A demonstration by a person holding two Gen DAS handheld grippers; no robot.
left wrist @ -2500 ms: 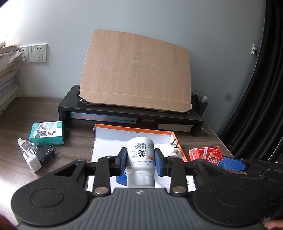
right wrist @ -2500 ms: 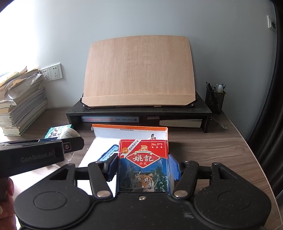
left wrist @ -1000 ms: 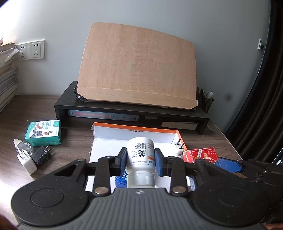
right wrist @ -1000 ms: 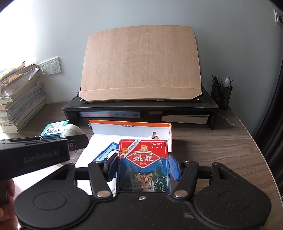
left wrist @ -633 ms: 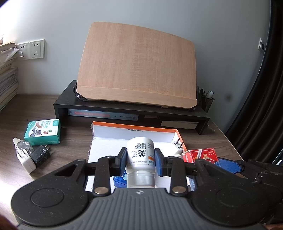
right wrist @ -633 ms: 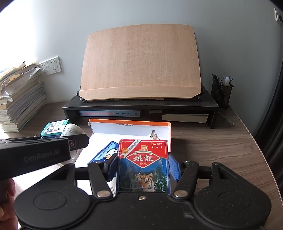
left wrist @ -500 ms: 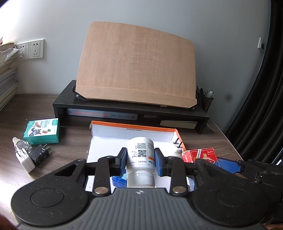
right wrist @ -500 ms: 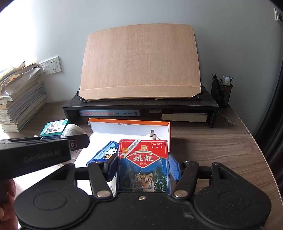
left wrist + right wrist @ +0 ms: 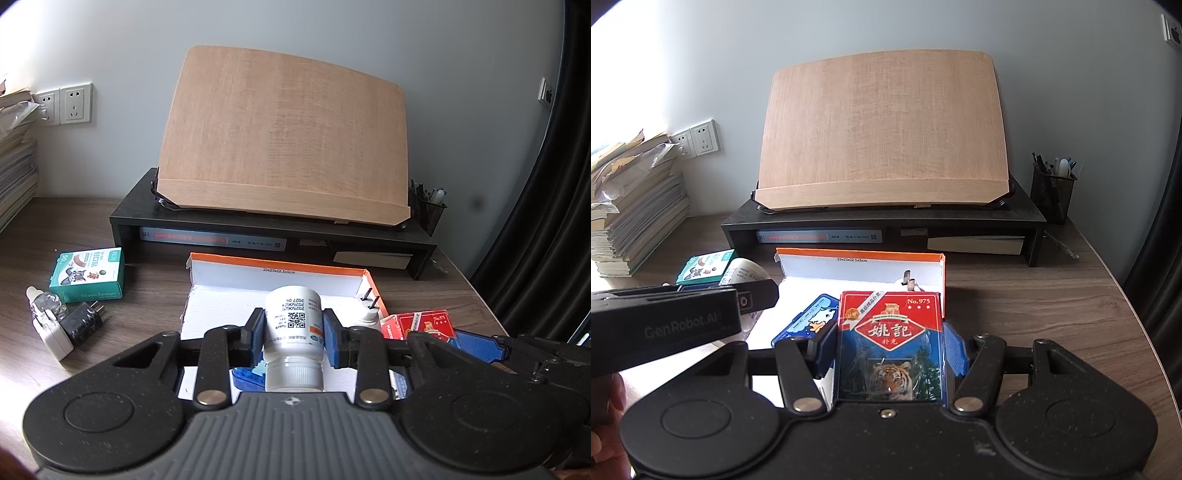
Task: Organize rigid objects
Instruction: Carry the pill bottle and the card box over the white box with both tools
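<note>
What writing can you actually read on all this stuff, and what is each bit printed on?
"No.975": red and blue tiger card box, held in the right gripper.
"姚記": same card box.
"GenRobot.AI": black body of the left gripper.
"33x23x12.5x5cm": inner wall of the orange and white cardboard box.
"50": green bandage box.
White pill bottle: QR code; digits upside down, unreadable.
Book spines under the black desk shelf: blurred.

Each wrist camera looks forward and downward along its claw, close over the brown wooden desk (image 9: 155, 288). Both share the orange-rimmed white box (image 9: 229, 291) (image 9: 857, 273) and slanted wooden board (image 9: 284, 136) (image 9: 886, 125).
</note>
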